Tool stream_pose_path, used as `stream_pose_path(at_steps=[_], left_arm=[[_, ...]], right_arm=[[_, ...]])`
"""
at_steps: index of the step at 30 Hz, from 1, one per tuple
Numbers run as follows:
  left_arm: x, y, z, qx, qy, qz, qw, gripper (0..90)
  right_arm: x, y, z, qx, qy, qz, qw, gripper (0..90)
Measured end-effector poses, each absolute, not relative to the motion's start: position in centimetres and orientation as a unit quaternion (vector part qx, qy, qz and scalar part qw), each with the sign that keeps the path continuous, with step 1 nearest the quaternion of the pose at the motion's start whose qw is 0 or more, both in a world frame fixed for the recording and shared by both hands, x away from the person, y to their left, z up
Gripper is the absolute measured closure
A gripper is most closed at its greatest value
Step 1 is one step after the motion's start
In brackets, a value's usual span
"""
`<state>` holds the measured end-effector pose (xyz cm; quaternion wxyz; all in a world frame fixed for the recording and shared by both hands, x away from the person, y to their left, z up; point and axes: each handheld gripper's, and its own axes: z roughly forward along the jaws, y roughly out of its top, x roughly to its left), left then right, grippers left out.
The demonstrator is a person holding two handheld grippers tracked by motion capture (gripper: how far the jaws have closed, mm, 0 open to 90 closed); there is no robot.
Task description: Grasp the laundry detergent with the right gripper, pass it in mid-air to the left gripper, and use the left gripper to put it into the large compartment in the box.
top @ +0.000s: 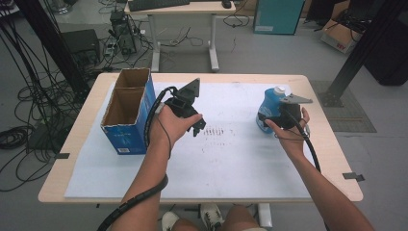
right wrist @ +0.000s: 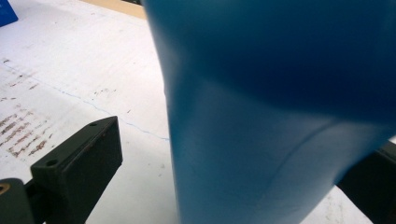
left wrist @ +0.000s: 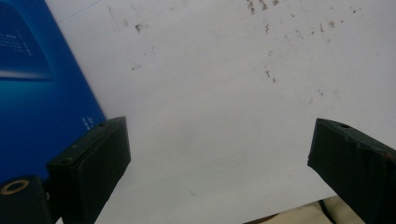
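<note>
Contact between the right tool (top: 278, 121) and the blue bottle (top: 269, 109) stayed unclear; its smooth body sat between wide jaws. Left tool (top: 195, 126) gaped empty.

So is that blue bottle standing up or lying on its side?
Standing up. The bottle sits on the white sheet with its white cap on top, and the right claw is open around its body.

A lab or technical workroom is showing here: loose cables (top: 29, 91) are sprawling over the grey floor at the left, a black metal frame post (top: 358, 50) is rising at the far right, and a desk (top: 180, 9) carrying a keyboard (top: 159, 4) is standing at the far side, with cardboard boxes (top: 339, 33) lying nearby.
</note>
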<state>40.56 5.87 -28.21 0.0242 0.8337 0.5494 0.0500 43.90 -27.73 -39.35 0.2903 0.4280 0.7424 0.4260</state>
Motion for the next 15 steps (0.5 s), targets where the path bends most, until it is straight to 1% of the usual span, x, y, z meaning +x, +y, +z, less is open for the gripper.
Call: stream_pose_path(at_steps=[15], left_arm=[[40.51, 5.85, -28.21, 0.835, 0.548, 0.050, 0.026, 6.0]], right_arm=[[43.90, -27.73, -39.34, 0.424, 0.743, 0.427, 0.292, 1.4]])
